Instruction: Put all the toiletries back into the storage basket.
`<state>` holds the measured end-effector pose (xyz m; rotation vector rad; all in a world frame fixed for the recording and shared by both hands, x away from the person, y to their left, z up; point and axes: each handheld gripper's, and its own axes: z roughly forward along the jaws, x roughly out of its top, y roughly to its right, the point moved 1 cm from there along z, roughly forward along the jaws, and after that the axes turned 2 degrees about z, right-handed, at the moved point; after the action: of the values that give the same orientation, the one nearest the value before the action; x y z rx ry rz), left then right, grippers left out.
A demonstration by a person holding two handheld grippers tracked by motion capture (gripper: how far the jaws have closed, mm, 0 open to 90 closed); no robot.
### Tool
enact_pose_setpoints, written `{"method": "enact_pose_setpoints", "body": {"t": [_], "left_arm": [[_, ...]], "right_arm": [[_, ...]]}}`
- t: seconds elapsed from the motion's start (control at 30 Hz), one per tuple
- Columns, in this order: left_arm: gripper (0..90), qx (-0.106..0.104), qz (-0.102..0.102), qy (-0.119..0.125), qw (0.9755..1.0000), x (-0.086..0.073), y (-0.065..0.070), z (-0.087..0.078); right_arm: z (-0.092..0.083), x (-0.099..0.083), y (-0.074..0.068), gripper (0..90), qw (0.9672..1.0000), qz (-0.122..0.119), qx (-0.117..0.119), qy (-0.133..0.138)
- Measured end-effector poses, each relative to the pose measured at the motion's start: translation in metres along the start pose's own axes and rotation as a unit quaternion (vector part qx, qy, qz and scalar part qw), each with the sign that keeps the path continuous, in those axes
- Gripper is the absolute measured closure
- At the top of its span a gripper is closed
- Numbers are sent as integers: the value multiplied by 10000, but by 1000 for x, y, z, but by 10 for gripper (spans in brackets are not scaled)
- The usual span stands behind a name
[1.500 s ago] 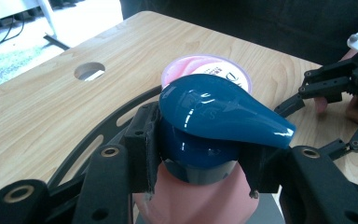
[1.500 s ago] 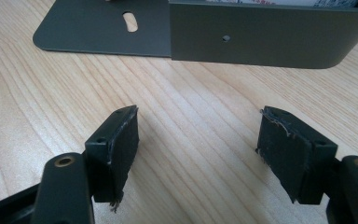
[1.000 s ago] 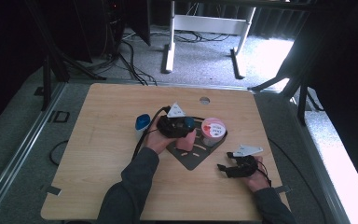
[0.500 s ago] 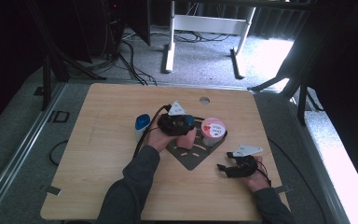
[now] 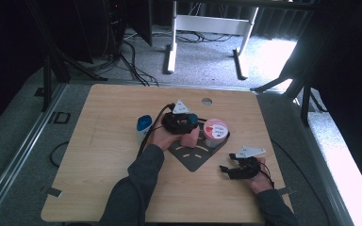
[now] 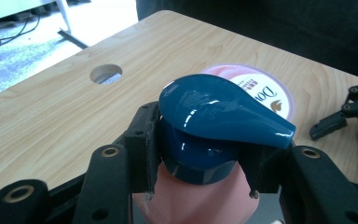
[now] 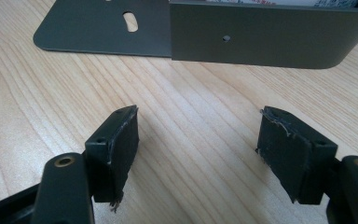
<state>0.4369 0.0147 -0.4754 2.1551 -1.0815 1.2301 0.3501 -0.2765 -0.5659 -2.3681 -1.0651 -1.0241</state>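
the left hand-held gripper (image 6: 196, 172) clamps the neck of the pink plastic bottle with a dark blue flip cap (image 6: 214, 116), standing on the dark metal plate (image 5: 195, 160) beside the round pink-lidded tub (image 5: 215, 129). placing looks nearly done; letting go remains. the right hand-held gripper (image 7: 198, 154) rests wide and empty on the wooden counter (image 5: 103, 155).

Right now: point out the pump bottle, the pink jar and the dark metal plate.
pump bottle (image 6: 214, 112), left gripper view, on its blue pump head.
pink jar (image 5: 215, 130), high view, on its lid.
dark metal plate (image 7: 261, 35), right gripper view, on its upright wall.
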Motion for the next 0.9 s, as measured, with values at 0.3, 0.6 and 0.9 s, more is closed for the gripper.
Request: {"method": "enact_pose_setpoints", "body": {"t": [0.3, 0.6, 0.9], "left_arm": [[529, 38, -37, -31, 10000, 7, -4, 10], [530, 140, -99, 70, 9998, 8, -6, 16], [530, 235, -12, -16, 9997, 16, -7, 26]], "right_arm": [[0, 0, 0, 288, 10000, -9, 7, 0], [2, 2, -1, 287, 10000, -30, 28, -11], [2, 2, -2, 287, 10000, -53, 39, -5]]}}
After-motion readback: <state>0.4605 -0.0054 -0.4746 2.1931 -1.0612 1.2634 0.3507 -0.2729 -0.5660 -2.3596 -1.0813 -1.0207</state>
